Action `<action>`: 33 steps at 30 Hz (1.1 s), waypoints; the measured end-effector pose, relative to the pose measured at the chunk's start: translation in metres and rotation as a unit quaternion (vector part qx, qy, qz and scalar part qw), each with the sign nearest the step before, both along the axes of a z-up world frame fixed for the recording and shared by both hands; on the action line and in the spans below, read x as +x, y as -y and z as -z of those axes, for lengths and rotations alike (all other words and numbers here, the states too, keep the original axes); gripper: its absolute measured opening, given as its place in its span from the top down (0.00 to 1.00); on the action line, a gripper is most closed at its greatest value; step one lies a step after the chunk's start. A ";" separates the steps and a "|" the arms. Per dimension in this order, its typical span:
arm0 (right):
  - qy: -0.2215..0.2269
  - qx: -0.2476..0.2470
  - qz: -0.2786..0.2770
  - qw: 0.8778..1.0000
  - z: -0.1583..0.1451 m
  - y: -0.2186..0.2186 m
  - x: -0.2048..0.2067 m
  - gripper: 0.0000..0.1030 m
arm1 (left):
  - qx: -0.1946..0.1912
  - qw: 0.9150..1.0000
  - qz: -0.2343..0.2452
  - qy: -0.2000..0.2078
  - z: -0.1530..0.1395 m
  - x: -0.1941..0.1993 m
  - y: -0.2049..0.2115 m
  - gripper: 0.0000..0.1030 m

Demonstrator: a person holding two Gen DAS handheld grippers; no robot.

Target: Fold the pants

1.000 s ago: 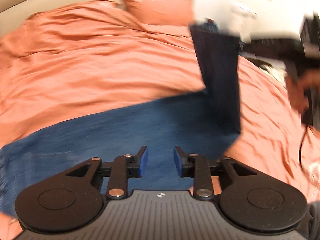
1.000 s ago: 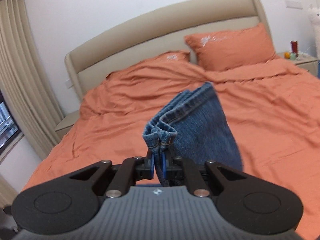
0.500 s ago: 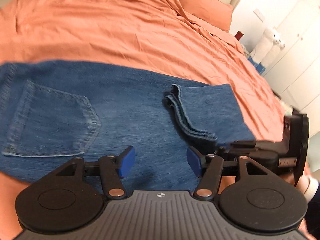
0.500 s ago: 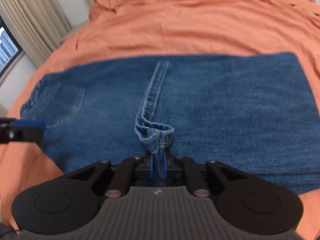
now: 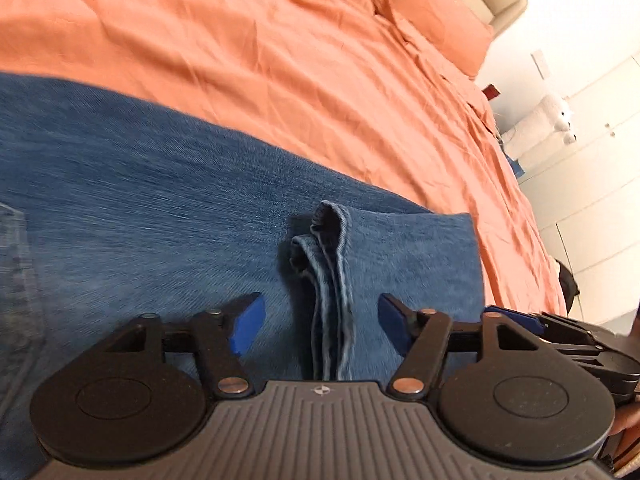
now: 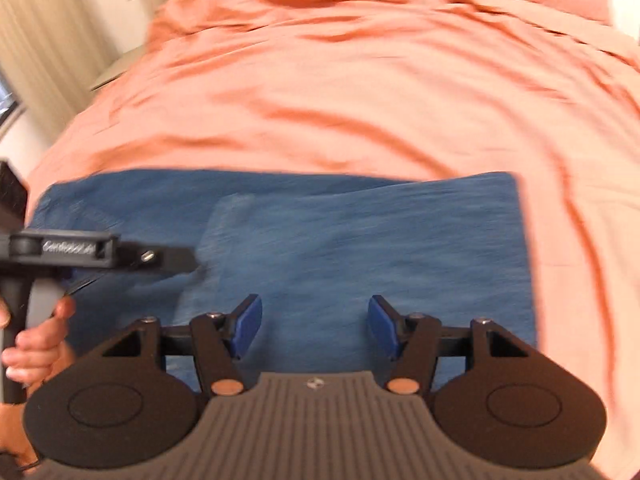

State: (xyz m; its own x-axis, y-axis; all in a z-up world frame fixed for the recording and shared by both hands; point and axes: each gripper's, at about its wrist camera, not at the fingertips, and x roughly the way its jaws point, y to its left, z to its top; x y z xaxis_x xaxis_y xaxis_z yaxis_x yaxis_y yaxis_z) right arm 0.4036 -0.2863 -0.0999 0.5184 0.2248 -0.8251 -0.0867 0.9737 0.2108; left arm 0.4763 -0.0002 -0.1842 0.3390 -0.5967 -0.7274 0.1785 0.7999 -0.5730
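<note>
Blue denim pants [image 5: 160, 216] lie flat on the orange bed, folded over, with the stacked leg hems [image 5: 328, 280] resting on top. My left gripper [image 5: 320, 324] is open, its blue pads either side of the hems, not closed on them. My right gripper [image 6: 315, 326] is open and empty just above the folded pants [image 6: 360, 248]. The left gripper shows from the side in the right wrist view [image 6: 100, 254], at the hem edge. The right gripper's tip shows at the right edge of the left wrist view [image 5: 520, 320].
The orange duvet [image 5: 280, 60] covers the whole bed, with an orange pillow [image 5: 440, 20] near the headboard. White wardrobe doors [image 5: 592, 200] and a white plush toy [image 5: 556, 114] stand beyond the bed's side. Curtains [image 6: 44, 40] hang at the left.
My right gripper has let go of the leg hems and opened, then drawn back. The hems now lie on the pants. My left gripper has moved over the hems and opened wider.
</note>
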 end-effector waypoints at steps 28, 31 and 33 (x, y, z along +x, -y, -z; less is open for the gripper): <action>0.042 -0.045 0.109 0.992 0.055 0.109 0.094 1.00 | 0.136 0.978 0.090 0.129 0.009 0.003 0.035 0.86; 0.016 -0.040 0.115 0.992 0.076 0.110 0.107 1.00 | 0.132 0.979 0.094 0.122 0.011 0.007 0.031 0.84; 0.012 -0.045 0.110 0.993 0.081 0.107 0.109 1.00 | 0.135 0.980 0.092 0.114 0.010 0.010 0.031 0.79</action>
State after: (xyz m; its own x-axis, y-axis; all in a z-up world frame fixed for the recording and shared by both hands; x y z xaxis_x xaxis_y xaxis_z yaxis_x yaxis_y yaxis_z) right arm 0.5126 -0.3938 -0.1810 0.5667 0.0294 -0.8234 0.1259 0.9846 0.1217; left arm 0.4864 -0.0316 -0.1938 0.4159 -0.4595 -0.7847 0.4333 0.8588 -0.2732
